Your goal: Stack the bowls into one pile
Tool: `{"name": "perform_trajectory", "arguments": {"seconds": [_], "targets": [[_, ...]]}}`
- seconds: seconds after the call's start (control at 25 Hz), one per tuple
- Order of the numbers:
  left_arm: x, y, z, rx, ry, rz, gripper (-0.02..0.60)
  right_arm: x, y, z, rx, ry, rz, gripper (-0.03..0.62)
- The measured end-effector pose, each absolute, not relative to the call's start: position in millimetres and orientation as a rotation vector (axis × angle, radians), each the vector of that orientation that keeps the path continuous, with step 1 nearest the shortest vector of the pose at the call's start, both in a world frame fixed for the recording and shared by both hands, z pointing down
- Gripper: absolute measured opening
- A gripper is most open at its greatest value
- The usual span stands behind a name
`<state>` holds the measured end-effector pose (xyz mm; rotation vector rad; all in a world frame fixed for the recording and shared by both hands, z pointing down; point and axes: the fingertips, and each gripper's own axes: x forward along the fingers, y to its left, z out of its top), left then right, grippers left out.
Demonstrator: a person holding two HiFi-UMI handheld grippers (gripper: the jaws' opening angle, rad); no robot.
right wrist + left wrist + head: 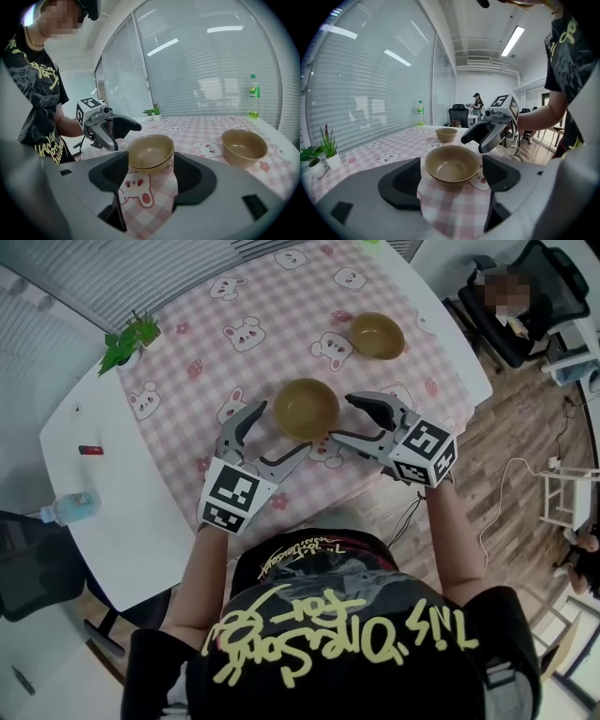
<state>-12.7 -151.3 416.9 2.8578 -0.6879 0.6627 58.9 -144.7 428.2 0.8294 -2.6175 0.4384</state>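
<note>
Two tan bowls sit apart on the pink checked cloth [234,296], not yet stacked. The near bowl [306,409] is mid-table and the far bowl [377,336] lies at about 1 o'clock from it. The left gripper [279,430] waits at 7 o'clock of the near bowl and the right gripper [345,418] at 4 o'clock. Both have their jaws spread wide with nothing between them, and the near bowl sits just ahead of each pair.

The likeliest trouble is crowding: with both grippers aimed at one bowl, their tips could knock together or shove it sideways. A pinch on the smooth, curved rim may slip and tip the bowl, and a low jaw could snag and bunch the cloth.

The table's front edge runs close at 6 o'clock of the near bowl, so a nudge that way risks a fall. The far bowl has the table's edge not far off at 3 o'clock. The cloth between the bowls is bare, giving an open path. The plant [129,338] at 10 o'clock and the bottle [70,507] at 8 o'clock stand well apart.
</note>
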Motion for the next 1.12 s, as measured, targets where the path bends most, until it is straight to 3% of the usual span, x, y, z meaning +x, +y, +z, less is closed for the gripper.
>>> {"name": "perform_trajectory", "arguments": {"seconds": [0.52, 1.12], "targets": [[-11, -161, 392, 2.938, -0.616, 0.553, 0.41, 70, -150, 395, 1.033, -2.624, 0.352, 0.285], [82, -229, 374, 2.998, -0.737, 0.591, 0.41, 173, -210, 386, 0.995, -2.673, 0.248, 0.285]]}}
